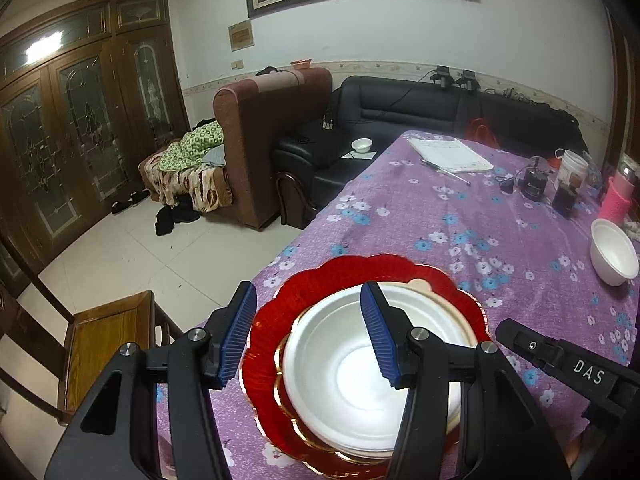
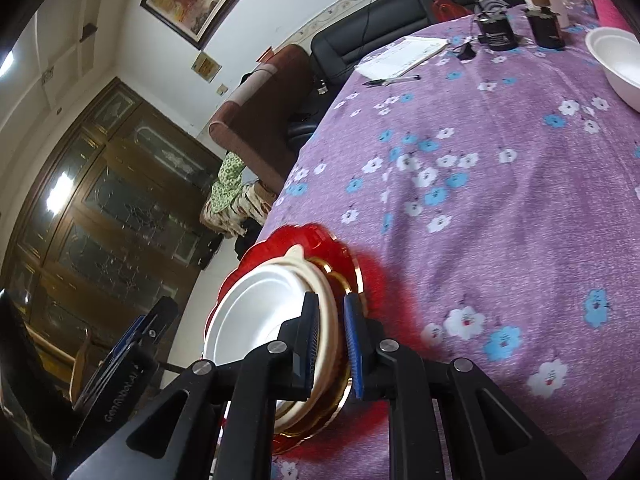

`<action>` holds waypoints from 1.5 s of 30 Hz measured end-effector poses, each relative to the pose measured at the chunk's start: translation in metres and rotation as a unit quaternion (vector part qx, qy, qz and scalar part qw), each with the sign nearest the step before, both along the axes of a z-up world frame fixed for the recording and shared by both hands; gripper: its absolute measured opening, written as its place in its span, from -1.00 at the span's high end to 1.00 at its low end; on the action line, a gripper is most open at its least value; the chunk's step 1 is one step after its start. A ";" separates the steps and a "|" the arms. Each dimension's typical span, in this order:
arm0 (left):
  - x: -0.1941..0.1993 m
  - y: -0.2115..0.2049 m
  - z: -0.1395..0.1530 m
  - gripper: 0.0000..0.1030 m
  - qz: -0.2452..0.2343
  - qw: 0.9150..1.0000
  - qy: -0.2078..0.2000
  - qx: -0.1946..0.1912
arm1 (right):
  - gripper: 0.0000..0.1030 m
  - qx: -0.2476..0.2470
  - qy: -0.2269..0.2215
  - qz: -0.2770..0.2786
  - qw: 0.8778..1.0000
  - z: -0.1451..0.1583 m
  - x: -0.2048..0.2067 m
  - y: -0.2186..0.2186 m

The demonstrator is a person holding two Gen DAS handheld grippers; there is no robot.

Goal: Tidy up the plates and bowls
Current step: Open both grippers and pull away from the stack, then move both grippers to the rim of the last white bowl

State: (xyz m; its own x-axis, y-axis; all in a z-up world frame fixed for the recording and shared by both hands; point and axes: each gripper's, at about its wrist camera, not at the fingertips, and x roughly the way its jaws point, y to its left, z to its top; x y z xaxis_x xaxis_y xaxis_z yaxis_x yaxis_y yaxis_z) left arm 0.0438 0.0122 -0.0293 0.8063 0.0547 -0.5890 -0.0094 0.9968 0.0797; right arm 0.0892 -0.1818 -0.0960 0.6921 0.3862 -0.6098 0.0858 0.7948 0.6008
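A notepad, pen and pink cup on the tablecloth

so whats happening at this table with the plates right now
A person with a gripper in each hand is stacking dishes on the purple flowered tablecloth. A white foam bowl sits on a cream plate, on a red scalloped plate. The left gripper is open around the bowl's rim. The right gripper is pinching the stack's edge. Another white foam bowl waits farther off.

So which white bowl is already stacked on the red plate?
The near white bowl, nested on the red plate under the left gripper; the other bowl sits alone, far right.
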 end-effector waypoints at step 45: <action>0.056 -0.317 0.001 -0.03 -0.182 0.979 0.089 -0.008 | 0.33 -0.011 -0.081 -0.295 0.952 0.039 -0.075 -0.354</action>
